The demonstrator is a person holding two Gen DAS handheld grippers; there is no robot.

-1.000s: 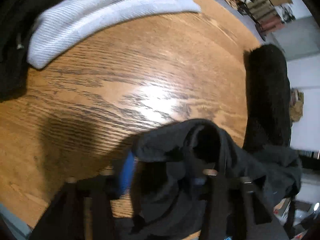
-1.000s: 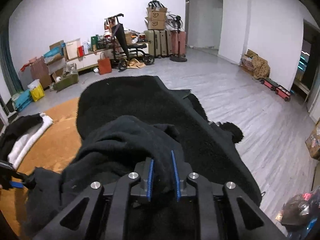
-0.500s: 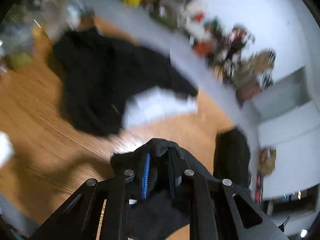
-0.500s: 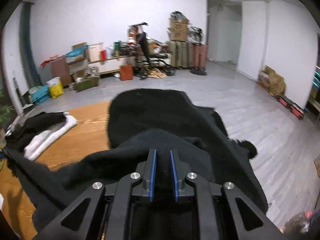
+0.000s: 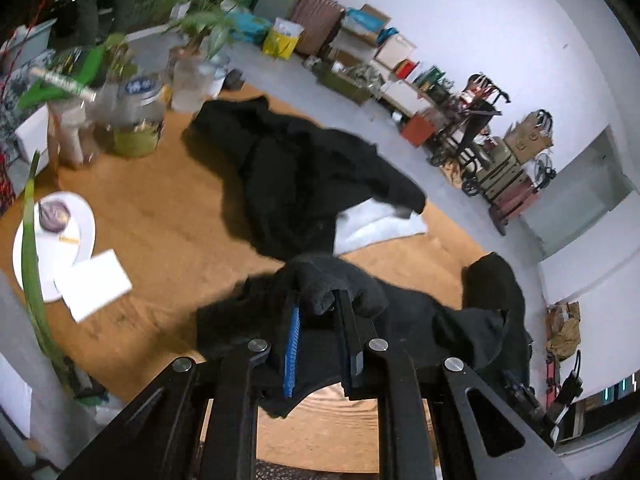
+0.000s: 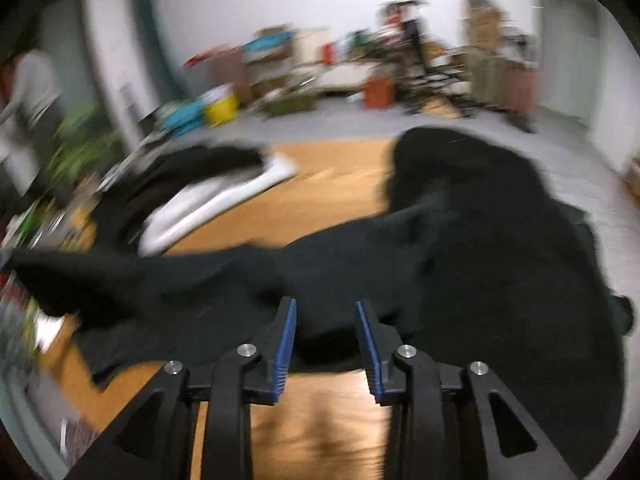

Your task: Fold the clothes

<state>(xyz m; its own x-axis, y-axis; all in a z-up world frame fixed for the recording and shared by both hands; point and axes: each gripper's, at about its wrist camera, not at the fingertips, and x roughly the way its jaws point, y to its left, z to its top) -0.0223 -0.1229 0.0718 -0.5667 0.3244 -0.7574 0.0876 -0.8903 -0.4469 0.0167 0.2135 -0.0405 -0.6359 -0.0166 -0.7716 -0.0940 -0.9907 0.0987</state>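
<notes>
Wooden tabletop (image 5: 168, 216) is sitting in a cluttered white-walled room. White plate (image 5: 82, 236) near its left edge is carrying a purple onion (image 5: 54, 213). Left gripper (image 5: 318, 304) is pinching a dark garment (image 5: 400, 316) above the near edge. Right gripper (image 6: 325, 312), jaws just opening, is standing spread; cloth is lying between, unpressed.

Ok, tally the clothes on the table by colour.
Black or dark: 3 (stretched dark garment, black heap counted as one, fluffy black garment)
White: 1 (white garment, partly under the heap)
Total: 4
</notes>
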